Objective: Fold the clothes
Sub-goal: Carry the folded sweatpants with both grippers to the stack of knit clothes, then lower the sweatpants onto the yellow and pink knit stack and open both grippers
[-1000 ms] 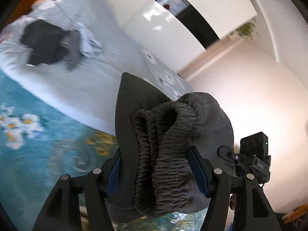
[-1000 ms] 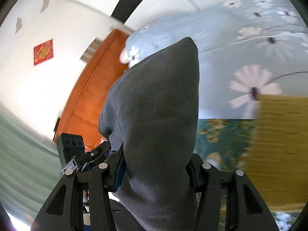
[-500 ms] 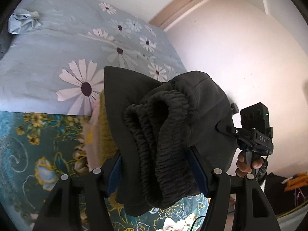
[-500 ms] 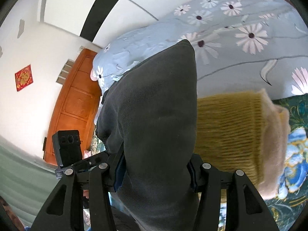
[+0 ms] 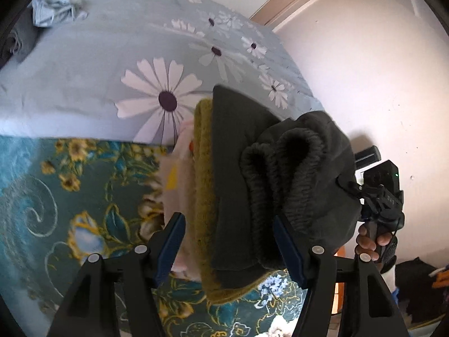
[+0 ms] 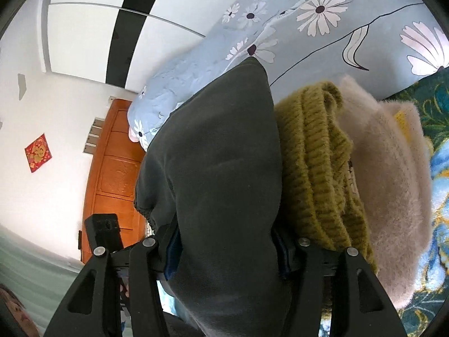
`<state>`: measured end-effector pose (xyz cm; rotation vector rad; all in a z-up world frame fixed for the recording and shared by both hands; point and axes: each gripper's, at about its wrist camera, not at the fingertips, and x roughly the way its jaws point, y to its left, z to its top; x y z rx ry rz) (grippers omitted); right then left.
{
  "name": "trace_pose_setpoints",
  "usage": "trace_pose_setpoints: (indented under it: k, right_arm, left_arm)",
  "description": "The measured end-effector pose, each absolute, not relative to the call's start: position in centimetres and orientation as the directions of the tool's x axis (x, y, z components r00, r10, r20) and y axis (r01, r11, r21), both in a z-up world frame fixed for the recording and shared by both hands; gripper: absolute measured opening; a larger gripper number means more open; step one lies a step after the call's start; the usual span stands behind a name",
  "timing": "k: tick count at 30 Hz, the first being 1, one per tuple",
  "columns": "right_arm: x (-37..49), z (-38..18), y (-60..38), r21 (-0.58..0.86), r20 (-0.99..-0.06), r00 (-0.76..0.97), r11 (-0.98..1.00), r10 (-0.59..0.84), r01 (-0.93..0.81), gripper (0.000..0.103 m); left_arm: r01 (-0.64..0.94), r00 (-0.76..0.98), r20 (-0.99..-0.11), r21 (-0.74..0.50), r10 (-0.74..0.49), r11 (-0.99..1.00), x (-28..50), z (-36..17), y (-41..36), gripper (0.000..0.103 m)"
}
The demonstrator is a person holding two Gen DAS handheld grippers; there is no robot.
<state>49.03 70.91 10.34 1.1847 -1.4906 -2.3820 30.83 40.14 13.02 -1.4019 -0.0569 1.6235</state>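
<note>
The folded dark grey garment (image 5: 241,185) is the landmark: a thick fleece bundle, its long axis running away from both cameras, with a ribbed, gathered elastic band (image 5: 283,174) bunched at the end nearest the left tool (image 5: 228,241). That tool's blue-lined fingers (image 5: 287,248) stand wider than the bundle, one at its right edge and the other out past the pile beneath, so it looks released or barely clenched; the view does not settle it. At the other end, the right tool (image 6: 227,248) is clenched on the garment, black fingers pressed into the smooth fleece, which rises from them to a rounded point.

Directly beneath the garment, touching it, lies an olive-yellow ribbed knit (image 6: 317,174), coarse and thick. Beneath that is a pale pink fluffy sweater (image 6: 393,185), soft and long-piled. The pile rests on a teal floral blanket (image 5: 56,196) on the bed. Beyond the garment's far tip spreads a light blue daisy-print duvet (image 5: 84,70), with a crumpled pale cloth (image 5: 56,8) at its far end. Beside the garment's left-tool end, a hand (image 5: 370,241) grips the other tool's handle.
</note>
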Motion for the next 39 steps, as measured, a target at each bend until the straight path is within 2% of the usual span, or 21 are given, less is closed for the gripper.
trace_pose_setpoints:
  k: [5,7,10,13,18,24,27,29,31,39]
  right_arm:
    - [48.0,14.0,70.5,0.692,-0.671,-0.606,-0.655,-0.427,-0.305,0.063]
    - [48.1,16.5,71.1,0.613,-0.730,-0.587,-0.715,-0.350,-0.336,0.063]
    - [49.1,20.5,71.6,0.490,-0.752,-0.641,-0.782,-0.156,-0.385,0.063]
    - [48.6,23.2,67.7,0.313,-0.738,-0.675,-0.880,0.011,-0.357,0.063]
    - [47.1,21.0,61.4,0.053,-0.761,-0.641,-0.976,0.099,-0.213,0.063]
    - [46.3,17.4,61.3,0.028,-0.819,-0.565,-0.975,0.103,-0.218,0.064]
    - [46.2,16.4,61.7,0.046,-0.829,-0.552,-0.973,0.088,-0.225,0.067]
    - [45.9,15.8,61.4,0.037,-0.836,-0.541,-0.975,0.090,-0.221,0.074]
    - [45.7,15.3,60.9,0.015,-0.836,-0.539,-0.978,0.103,-0.210,0.078]
    - [46.0,15.3,61.3,0.050,-0.811,-0.574,-0.964,0.113,-0.260,0.080]
  left_arm:
    - [-0.665,0.039,-0.737,-0.523,0.675,-0.533,31.2,15.9,39.5,0.069]
    - [-0.687,0.009,-0.733,-0.499,0.680,-0.529,31.3,17.0,39.2,0.069]
    - [-0.707,-0.022,-0.710,-0.487,0.704,-0.513,32.1,18.7,40.0,0.069]
    - [-0.778,-0.073,-0.715,-0.395,0.695,-0.488,34.4,19.7,41.4,0.069]
    - [-0.868,-0.126,-0.741,-0.239,0.659,-0.436,38.1,19.2,43.6,0.069]
    - [-0.911,-0.077,-0.811,-0.180,0.581,-0.372,39.7,16.3,45.2,0.069]
    - [-0.897,-0.044,-0.832,-0.211,0.553,-0.389,39.0,14.9,45.8,0.069]
    - [-0.874,-0.013,-0.841,-0.253,0.541,-0.415,38.3,14.0,46.1,0.070]
    - [-0.876,-0.011,-0.847,-0.248,0.531,-0.413,38.3,13.8,46.2,0.070]
    - [-0.860,-0.046,-0.812,-0.264,0.582,-0.437,38.2,15.1,42.9,0.069]
